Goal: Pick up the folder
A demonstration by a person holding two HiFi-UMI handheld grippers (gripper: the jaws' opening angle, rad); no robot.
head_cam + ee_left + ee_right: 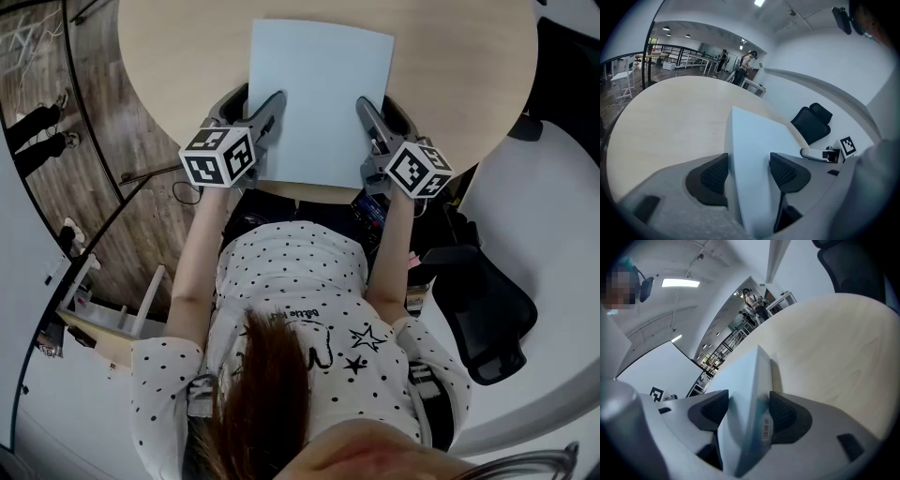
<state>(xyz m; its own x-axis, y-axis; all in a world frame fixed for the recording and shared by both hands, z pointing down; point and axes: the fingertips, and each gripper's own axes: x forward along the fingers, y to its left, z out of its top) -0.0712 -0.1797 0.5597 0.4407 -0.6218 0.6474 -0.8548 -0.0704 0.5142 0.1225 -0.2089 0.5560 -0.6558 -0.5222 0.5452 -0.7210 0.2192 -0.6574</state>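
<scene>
At the wooden table [178, 56], left gripper [255, 105] and right gripper [379, 111] clamp the folder [319, 94].

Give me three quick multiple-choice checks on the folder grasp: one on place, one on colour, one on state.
1. The left gripper and right gripper hold the folder at its: A far edge; B centre; C near corners.
2. The folder is: A light blue; B red; C black.
3. The right gripper is: A open and empty; B shut on the folder; C shut on a pen.
Answers: C, the head view shows both at the corners nearest the person; A, pale blue in every view; B, its fingers press both faces.
</scene>
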